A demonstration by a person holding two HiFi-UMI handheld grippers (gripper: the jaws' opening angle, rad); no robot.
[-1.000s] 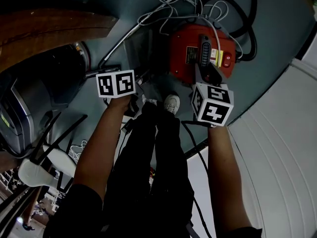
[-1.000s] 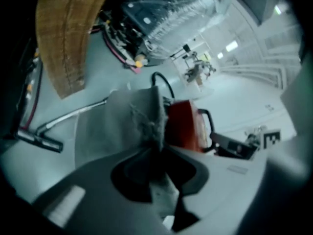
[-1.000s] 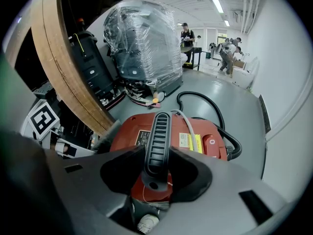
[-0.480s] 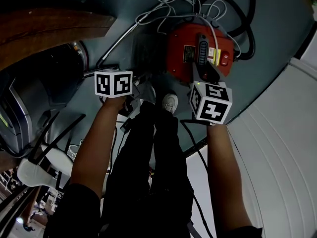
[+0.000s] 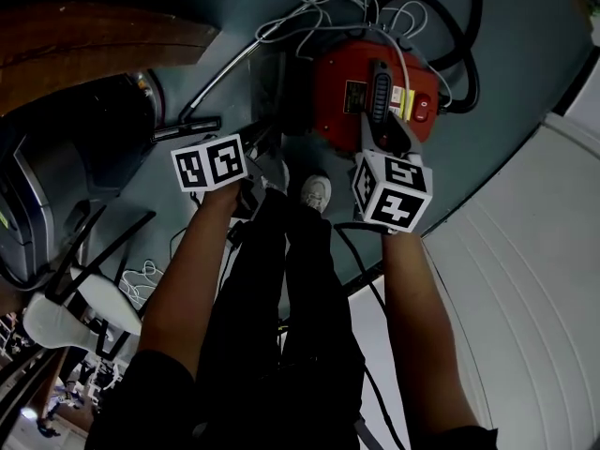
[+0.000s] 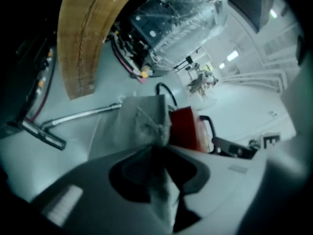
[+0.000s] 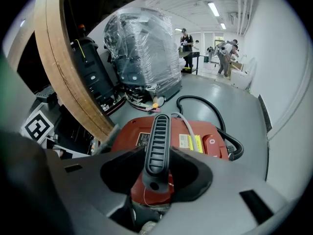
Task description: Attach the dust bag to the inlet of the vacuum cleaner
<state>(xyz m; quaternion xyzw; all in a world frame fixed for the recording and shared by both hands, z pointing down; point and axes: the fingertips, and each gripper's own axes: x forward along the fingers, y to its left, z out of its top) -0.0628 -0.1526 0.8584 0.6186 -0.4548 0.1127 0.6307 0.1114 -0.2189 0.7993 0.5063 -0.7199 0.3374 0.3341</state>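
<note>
The left gripper [image 6: 159,150] pinched the limp bag [image 6: 142,124] while the right gripper [image 7: 157,166] clamped the handle [image 7: 158,133] of the vacuum [image 7: 200,138]; a hard tug could have torn or freed the bag.

Head view looks steeply down to the floor [image 5: 525,45], with the vacuum [image 5: 375,101] far. Left gripper view sits low, facing the vacuum from the left. Right gripper view looks close along its handle [image 7: 157,143]. All three views share the vacuum.

Left gripper [image 6: 159,145] jaws pinched together; right gripper [image 7: 155,153] jaws spread wide.
</note>
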